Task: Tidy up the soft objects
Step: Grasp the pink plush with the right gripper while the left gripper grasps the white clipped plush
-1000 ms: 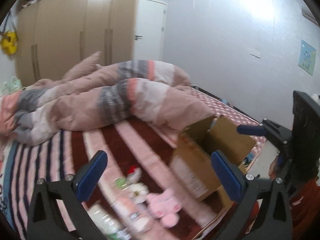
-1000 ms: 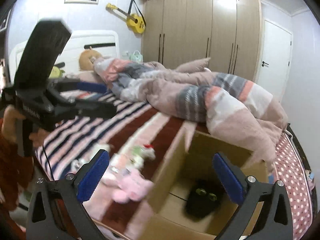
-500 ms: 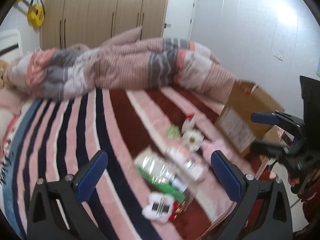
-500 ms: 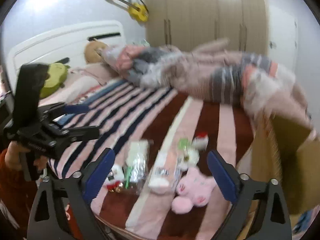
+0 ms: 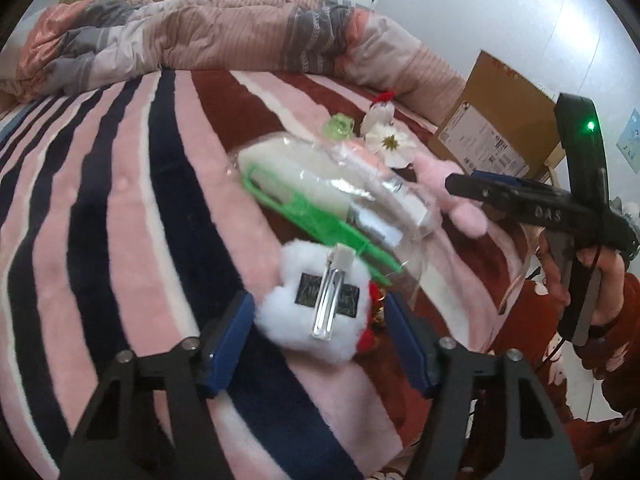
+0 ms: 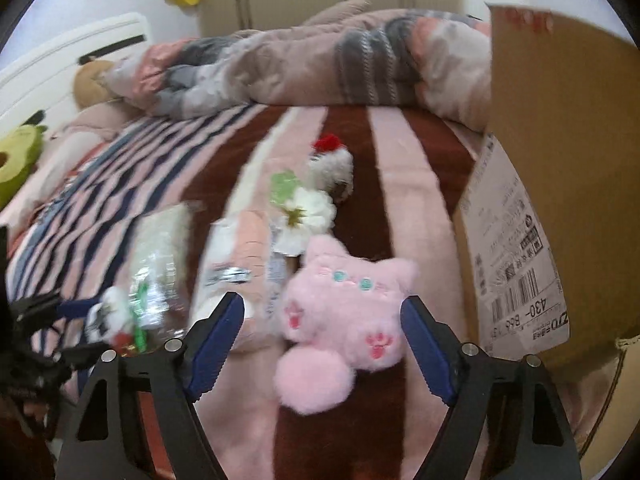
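On the striped blanket (image 5: 132,184) covering the bed, we have a cluster of small soft things near the front edge. Our left gripper (image 5: 320,340) points down at a white fluffy hair clip (image 5: 316,312), which lies between its blue pads (image 5: 230,336); the jaws are closing, with a little gap left on each side of the fluff, so nothing is gripped yet. A metal clip bar shows on top of that piece, and a bit of red peeks out at its 4 o'clock. At 12 o'clock from it lies a clear plastic packet (image 5: 320,184) with a green part inside, and farther toward 1 o'clock sit a white flower (image 5: 390,142) and a small green piece (image 5: 339,126). Our right gripper (image 6: 320,344) hovers over a pink plush toy (image 6: 344,312), which sits between its fingers; these jaws are closing too, and the pads stand clear of the plush on both sides. At 11 o'clock from the plush we see the same white flower (image 6: 306,208), and beyond it a white pom-pom with a red top (image 6: 330,164). A cardboard box (image 6: 560,168) stands at 3 o'clock of the plush, near it, its printed label facing us. A rumpled duvet (image 6: 320,60) lies across the far side of the bed.
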The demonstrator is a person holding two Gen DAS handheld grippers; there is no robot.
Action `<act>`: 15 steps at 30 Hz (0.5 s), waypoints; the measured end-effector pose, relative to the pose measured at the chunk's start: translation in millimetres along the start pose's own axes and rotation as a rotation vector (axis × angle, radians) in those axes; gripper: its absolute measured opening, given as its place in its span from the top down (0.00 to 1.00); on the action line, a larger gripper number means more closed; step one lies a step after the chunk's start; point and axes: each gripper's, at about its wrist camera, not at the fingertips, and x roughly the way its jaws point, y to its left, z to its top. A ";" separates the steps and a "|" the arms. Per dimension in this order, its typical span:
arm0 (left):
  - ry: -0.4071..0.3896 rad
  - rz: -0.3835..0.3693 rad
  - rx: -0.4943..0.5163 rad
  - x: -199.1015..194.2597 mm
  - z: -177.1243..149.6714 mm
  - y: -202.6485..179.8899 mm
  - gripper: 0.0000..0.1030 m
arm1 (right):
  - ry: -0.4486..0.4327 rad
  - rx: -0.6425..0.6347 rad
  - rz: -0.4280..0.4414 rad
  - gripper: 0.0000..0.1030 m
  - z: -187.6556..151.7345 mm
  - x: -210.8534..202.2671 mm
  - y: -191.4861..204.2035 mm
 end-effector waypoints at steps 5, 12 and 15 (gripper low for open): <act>0.002 0.002 0.005 9.6 -6.1 -1.2 0.55 | 0.041 0.040 -0.033 0.29 -1.9 11.4 -6.1; 0.018 -0.023 0.009 14.8 -0.2 -1.6 0.68 | 0.071 0.065 -0.010 0.37 1.1 28.4 -9.0; 0.015 -0.029 0.002 12.6 0.8 -0.5 0.69 | 0.057 0.060 -0.015 0.42 2.0 26.8 -6.7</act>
